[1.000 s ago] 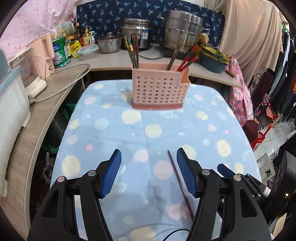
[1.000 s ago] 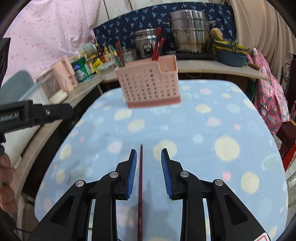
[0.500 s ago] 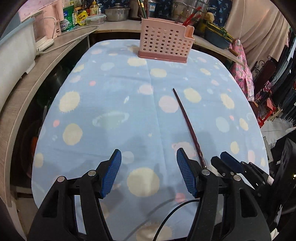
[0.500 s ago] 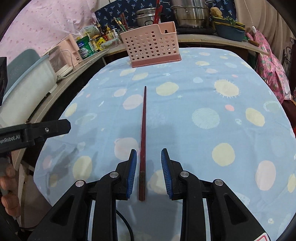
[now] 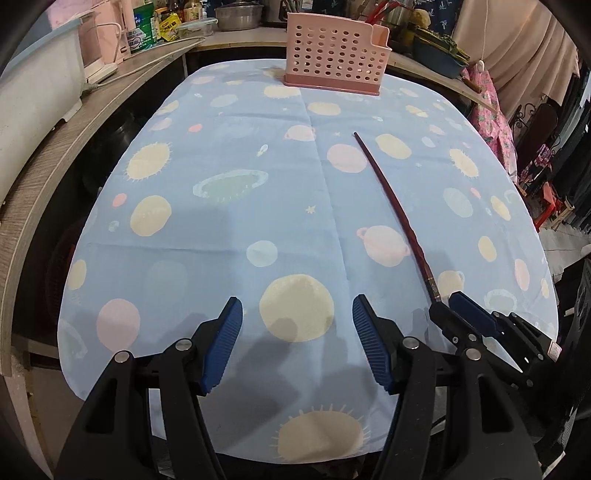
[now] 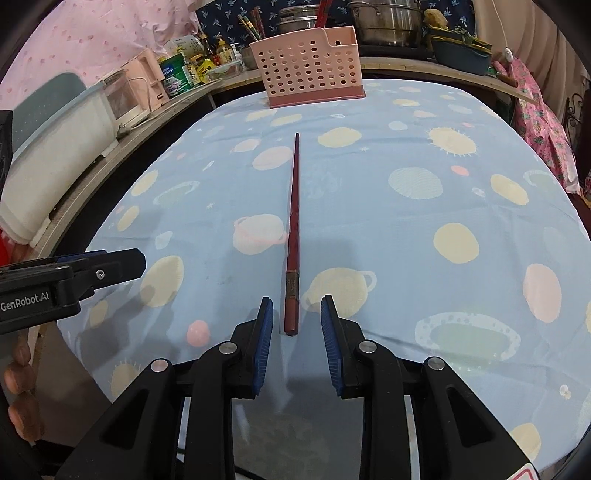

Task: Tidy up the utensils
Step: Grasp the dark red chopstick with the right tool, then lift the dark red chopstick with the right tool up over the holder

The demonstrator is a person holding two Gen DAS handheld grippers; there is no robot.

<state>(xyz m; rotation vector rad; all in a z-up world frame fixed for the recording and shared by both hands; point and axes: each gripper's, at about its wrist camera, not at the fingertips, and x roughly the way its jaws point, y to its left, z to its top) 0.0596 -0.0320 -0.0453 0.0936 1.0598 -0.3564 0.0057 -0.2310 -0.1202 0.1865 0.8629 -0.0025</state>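
Observation:
A dark red chopstick [image 6: 293, 229] lies on the blue planet-print tablecloth [image 6: 424, 229], pointing toward a pink perforated utensil holder [image 6: 310, 72] at the table's far edge. My right gripper [image 6: 296, 314] is open, its blue pads on either side of the chopstick's thick near end without touching it. In the left wrist view the chopstick [image 5: 395, 206] lies to the right of my left gripper [image 5: 297, 314], which is open and empty over the near table edge. The holder [image 5: 334, 55] has several chopsticks in it. The right gripper [image 5: 461, 317] shows at the chopstick's end.
A wooden counter [image 5: 74, 122] curves along the left with a white appliance [image 6: 55, 155], tins and bottles. Steel pots [image 6: 384, 22] and a dark bowl [image 6: 461, 55] stand behind the holder. Floral cloth [image 6: 543, 122] hangs at the right.
Both grippers have pulled back from the holder toward the near table edge. The chopstick stays on the cloth, now with only its near end between the right pads.

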